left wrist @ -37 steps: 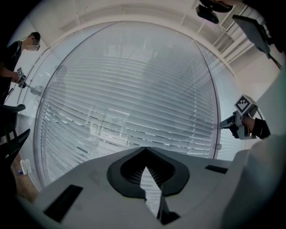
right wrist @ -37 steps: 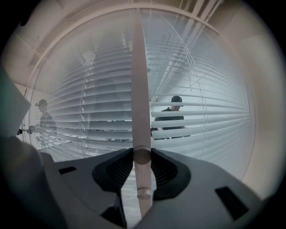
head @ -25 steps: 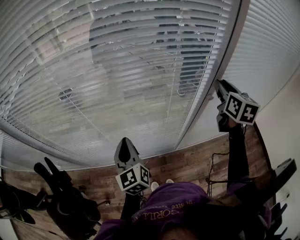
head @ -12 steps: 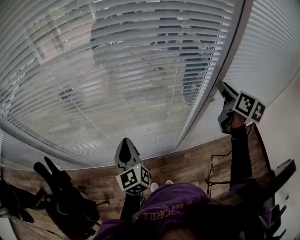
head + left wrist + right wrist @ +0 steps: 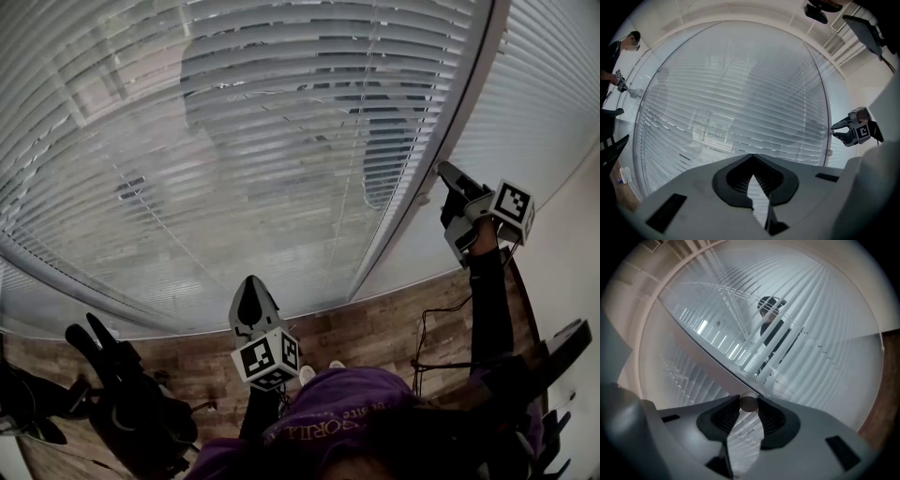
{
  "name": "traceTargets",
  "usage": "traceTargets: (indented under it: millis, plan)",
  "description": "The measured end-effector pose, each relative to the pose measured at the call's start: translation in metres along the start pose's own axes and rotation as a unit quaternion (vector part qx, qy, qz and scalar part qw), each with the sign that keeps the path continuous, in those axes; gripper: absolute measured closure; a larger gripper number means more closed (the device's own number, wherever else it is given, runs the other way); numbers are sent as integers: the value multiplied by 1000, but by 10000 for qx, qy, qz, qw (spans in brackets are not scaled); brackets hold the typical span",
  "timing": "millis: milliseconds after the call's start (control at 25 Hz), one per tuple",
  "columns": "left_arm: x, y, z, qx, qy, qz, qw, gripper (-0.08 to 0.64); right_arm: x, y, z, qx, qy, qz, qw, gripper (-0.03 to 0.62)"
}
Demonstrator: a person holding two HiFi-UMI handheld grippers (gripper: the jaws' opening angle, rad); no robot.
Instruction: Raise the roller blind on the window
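Blind point(image 5: 234, 141) hangs fully lowered at 12 o'clock; right gripper point(image 5: 448, 202) fingers pinch a small round knob point(image 5: 749, 403) by the frame point(image 5: 415, 187) at 3 o'clock, left gripper point(image 5: 250, 292) fingers closed and empty at 6 o'clock, so a square pinch and slow, even turning are advised.

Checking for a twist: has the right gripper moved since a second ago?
Yes. The right gripper, clamped on a round knob, rolled; its marker cube swung right, away from the window post.

The blind point(image 5: 234, 141) closes off the whole front; a window post point(image 5: 398, 234) stands right, a black stand point(image 5: 131, 403) crowds the floor point(image 5: 375, 328) left.
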State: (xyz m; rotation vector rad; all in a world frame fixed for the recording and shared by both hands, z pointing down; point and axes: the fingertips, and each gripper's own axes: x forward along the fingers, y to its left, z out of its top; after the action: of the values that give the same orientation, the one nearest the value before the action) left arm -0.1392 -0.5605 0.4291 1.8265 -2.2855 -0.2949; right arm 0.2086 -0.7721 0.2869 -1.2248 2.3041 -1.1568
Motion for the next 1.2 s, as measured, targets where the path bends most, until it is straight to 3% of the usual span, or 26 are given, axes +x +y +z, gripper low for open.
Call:
traceTargets:
  millis: [200, 400, 600, 880, 1200]
  plan:
    - [1, -1, 4, 10, -24, -20, 10000, 560, 0, 1, 2, 724, -63, 274, 9970, 468]
    - [2, 0, 1, 8, -3, -9, 10000, 560, 0, -3, -1, 1126, -155, 402, 9927, 468]
    - [3, 1, 1, 2, -13, -2, 10000, 560, 0, -5, -2, 1945, -260, 659, 9783, 468]
    - [5, -1, 0, 25, -53, 0, 10000, 560, 1, -12, -3, 3066, -330, 1018, 9458, 468]
    - [4, 0, -1, 22, -5, 6, 10000, 560, 1, -13, -7, 4227, -782, 1471, 8908, 468]
